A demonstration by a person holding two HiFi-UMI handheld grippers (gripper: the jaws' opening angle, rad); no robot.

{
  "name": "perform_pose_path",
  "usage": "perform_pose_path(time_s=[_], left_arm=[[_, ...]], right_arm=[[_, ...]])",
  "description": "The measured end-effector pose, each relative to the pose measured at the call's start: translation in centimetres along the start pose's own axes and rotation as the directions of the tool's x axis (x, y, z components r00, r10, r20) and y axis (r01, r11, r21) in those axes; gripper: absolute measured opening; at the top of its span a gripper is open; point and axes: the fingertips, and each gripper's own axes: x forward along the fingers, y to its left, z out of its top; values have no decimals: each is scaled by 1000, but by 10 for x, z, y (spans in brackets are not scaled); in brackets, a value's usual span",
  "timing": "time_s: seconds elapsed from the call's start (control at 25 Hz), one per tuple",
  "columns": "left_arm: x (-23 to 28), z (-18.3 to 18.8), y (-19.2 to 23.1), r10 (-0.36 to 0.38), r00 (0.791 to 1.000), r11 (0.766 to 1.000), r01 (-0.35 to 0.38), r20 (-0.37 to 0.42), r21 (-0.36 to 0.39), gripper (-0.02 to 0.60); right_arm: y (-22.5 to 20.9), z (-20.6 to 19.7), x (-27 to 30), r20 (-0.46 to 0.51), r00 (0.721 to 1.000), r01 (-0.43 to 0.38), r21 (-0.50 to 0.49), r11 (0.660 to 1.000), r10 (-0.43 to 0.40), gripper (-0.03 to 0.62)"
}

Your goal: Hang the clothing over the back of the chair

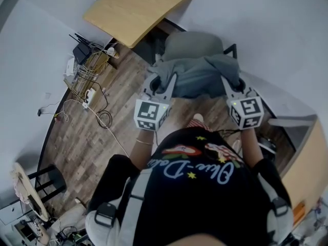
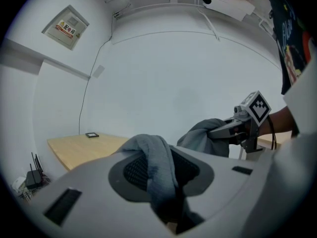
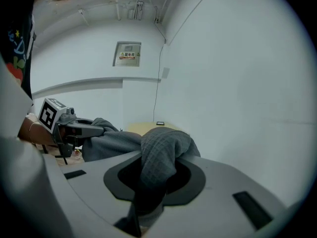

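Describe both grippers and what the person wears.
The left gripper and right gripper match: grey, tapering jaws and a white cube with black square markers and a small green light. The person wears a black printed T-shirt, grey shoulder straps and a thin bracelet on the left wrist.

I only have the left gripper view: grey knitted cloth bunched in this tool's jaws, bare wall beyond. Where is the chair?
Observer: The head view shows the grey padded chair in front of the person, partly under the stretched grey garment.
Operator: Is the cloth on it yet?
Observer: From above it overlaps the chair's near edge, but I cannot tell whether they touch.
Operator: Right side gripped?
Observer: Yes, the right gripper view shows the right tool shut on a fold.
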Motion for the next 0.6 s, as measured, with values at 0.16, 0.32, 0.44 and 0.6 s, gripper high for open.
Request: perform_pose_path(time_s=[0.16,0.32,0.44,0.6], left_arm=[[-5,-18,-15,-15,1000,1000,14,-18,-14,97],[-12,-39,-21,-30,998,999,28,-60,-33,97],[-18,-53,-30,-44,996,998,41,-77,-46,97],[-24,-77,-41,-45,993,998,40,-112,-47,97]], right_arm=[[2,-24,-11,-24,1000,1,14,1000,-1,72],[11,-45,-15,-71,997,-11,39,999,14,72],[16,-63,-22,-97,995,-19,51,999,24,72],[23,-85,-28,-124,992,-30,37,999,34,72]])
